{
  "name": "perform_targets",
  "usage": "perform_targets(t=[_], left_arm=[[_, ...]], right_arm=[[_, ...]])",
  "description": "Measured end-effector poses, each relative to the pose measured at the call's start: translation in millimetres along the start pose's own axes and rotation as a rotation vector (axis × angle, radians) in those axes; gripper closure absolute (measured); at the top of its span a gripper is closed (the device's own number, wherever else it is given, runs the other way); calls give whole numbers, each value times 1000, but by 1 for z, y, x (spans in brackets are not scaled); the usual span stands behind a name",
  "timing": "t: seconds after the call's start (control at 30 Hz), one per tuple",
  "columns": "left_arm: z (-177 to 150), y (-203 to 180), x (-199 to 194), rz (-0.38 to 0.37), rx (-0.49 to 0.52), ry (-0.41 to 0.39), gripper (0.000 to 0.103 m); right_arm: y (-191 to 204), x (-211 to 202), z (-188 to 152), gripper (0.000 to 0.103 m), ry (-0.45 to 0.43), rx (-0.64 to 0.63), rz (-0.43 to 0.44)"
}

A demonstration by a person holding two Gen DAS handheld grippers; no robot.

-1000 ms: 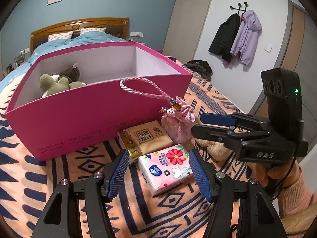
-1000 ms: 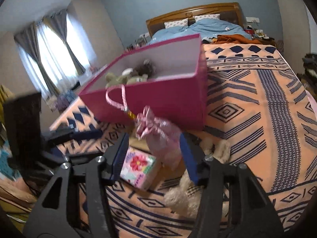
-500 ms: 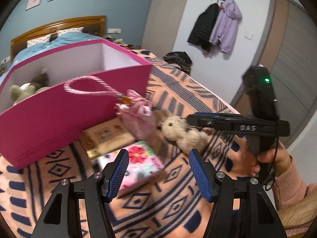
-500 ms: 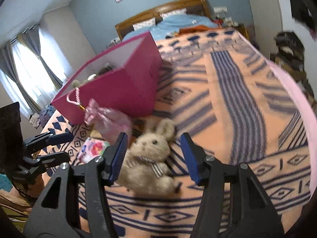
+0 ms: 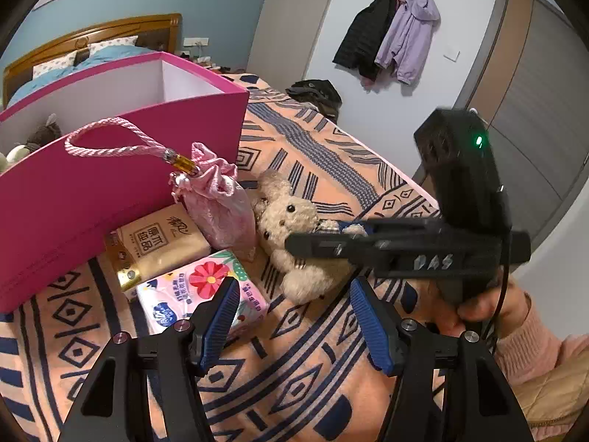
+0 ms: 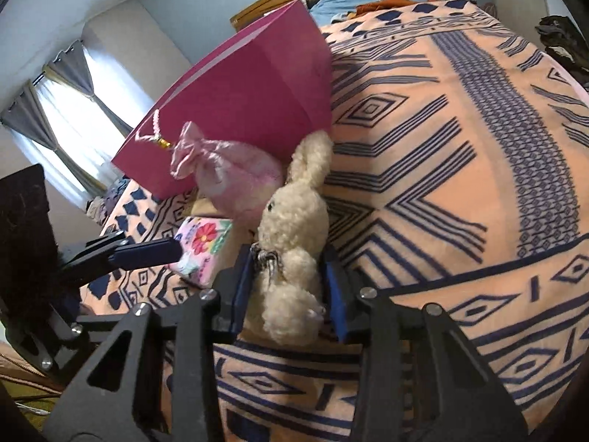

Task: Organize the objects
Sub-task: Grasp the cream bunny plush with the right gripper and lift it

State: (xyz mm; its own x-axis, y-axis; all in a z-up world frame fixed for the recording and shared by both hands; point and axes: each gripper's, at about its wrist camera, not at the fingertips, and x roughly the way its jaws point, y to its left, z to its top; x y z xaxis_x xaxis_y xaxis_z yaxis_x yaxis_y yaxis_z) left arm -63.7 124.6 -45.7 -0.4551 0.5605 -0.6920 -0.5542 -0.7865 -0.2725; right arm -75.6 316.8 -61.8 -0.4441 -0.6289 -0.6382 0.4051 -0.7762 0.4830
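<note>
A cream plush rabbit (image 6: pixel 294 221) lies on the patterned blanket beside a pink satin pouch (image 6: pixel 235 176) with a rope loop. My right gripper (image 6: pixel 289 287) is shut on the rabbit's body; it also shows in the left wrist view (image 5: pixel 331 246), over the rabbit (image 5: pixel 287 217). My left gripper (image 5: pixel 291 316) is open and empty, hovering just in front of a floral tissue pack (image 5: pixel 195 291). A brown tissue pack (image 5: pixel 162 243) lies behind it. The pink box (image 5: pixel 110 176) stands behind these, with plush toys (image 5: pixel 40 136) inside.
The orange and navy blanket (image 6: pixel 460 147) covers the bed, stretching wide to the right of the rabbit. Jackets (image 5: pixel 390 33) hang on the far wall and dark clothes (image 5: pixel 316 92) lie past the bed edge. The headboard (image 5: pixel 92 37) is behind the box.
My right gripper has moved in over the rabbit and shut on its body. My left gripper has swung right, away from the tissue packs, and stays open.
</note>
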Motion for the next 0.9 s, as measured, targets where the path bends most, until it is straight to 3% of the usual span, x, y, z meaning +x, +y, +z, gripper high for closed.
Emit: perform_targets(t=[0.13, 0.47, 0.57, 0.9], left_arm=[[2, -1, 5, -11, 0, 16, 39], [7, -10, 23, -41, -9, 59, 42], [7, -10, 30, -44, -18, 85, 50], [5, 1, 30, -103, -81, 80, 84]], right_arm=[[-4, -11, 10, 44, -32, -11, -18], [-21, 7, 26, 46, 26, -6, 22], [-24, 13, 25, 60, 44, 2, 42], [-16, -16, 21, 62, -76, 15, 45]])
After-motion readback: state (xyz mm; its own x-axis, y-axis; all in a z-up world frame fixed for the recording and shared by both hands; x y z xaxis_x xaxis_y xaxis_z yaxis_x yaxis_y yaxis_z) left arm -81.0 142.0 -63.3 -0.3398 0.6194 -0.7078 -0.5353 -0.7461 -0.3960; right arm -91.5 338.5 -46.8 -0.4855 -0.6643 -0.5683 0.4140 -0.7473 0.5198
